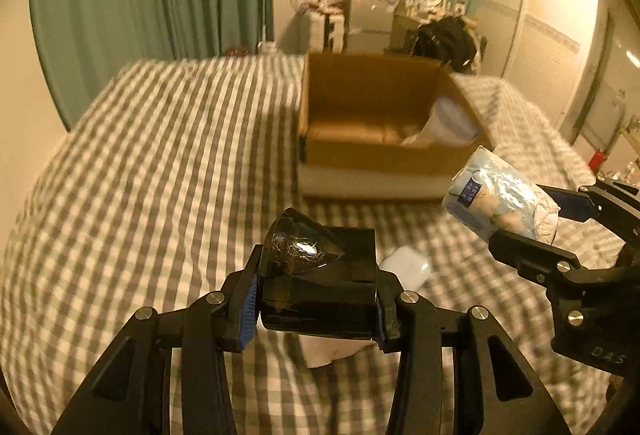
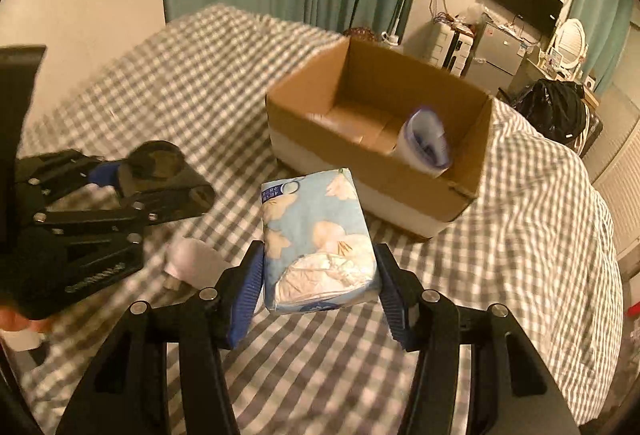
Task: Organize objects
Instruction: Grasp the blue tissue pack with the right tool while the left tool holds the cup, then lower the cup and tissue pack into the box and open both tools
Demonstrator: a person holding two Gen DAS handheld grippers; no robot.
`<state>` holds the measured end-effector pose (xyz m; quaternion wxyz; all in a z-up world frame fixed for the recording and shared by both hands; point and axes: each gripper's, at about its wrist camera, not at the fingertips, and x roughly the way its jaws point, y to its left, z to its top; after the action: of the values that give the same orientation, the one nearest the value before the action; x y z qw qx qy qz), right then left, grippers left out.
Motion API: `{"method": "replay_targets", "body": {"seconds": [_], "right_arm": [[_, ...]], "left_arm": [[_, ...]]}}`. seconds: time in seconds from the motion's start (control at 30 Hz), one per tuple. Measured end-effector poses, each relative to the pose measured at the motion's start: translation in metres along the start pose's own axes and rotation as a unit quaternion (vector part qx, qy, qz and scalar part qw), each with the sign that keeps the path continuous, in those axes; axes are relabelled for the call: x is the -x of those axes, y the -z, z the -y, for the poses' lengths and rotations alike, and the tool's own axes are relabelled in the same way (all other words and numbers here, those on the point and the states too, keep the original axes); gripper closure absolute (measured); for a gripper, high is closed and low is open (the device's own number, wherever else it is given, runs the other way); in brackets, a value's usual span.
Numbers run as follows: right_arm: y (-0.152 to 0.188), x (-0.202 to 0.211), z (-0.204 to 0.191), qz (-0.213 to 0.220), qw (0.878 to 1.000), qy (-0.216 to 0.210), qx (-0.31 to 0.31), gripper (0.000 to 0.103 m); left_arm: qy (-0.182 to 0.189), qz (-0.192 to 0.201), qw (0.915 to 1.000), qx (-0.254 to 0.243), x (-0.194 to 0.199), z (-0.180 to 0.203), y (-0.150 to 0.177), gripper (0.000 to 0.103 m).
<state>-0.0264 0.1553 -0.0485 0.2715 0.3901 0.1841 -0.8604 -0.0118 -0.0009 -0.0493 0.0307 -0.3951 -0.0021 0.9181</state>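
Note:
My left gripper (image 1: 316, 299) is shut on a glossy black case (image 1: 320, 275), held above the checked bedspread (image 1: 160, 155). The right wrist view shows that same left gripper (image 2: 132, 191) and black case (image 2: 160, 171) at the left. My right gripper (image 2: 320, 275) is shut on a light blue tissue pack (image 2: 316, 235) with a flower print, its pads pressing both long sides. In the left wrist view the right gripper (image 1: 532, 223) and tissue pack (image 1: 500, 203) hang at the right. An open cardboard box (image 2: 360, 159) stands on the bed beyond both grippers.
A white and blue packet (image 2: 426, 143) leans in the box's right corner. A small white object (image 2: 192, 259) lies on the bedspread between the grippers. Green curtains, a wall screen, a fridge and a dark bag stand beyond the bed.

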Motion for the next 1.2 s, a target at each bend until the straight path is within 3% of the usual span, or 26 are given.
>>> {"method": "replay_targets", "body": {"seconds": [0.23,0.53,0.87,1.2], "right_arm": [[-0.022,0.068,0.011,0.06,0.998,0.01,-0.015,0.049],[-0.072,0.104,0.03,0.128,0.991,0.026,-0.021,0.049],[-0.126,0.08,0.072,0.146,0.988,0.031,-0.035,0.049],[-0.159,0.002,0.122,0.13,0.988,0.02,-0.077,0.049]], "left_arm": [[0.018,0.047,0.9985,-0.021,0.041,0.012,-0.043,0.058],[0.024,0.089,0.994,-0.059,0.055,0.03,-0.105,0.058],[0.023,0.093,0.9929,-0.069,0.008,0.042,-0.169,0.058],[0.013,0.054,0.9955,-0.076,-0.093,0.044,-0.208,0.058]]}}
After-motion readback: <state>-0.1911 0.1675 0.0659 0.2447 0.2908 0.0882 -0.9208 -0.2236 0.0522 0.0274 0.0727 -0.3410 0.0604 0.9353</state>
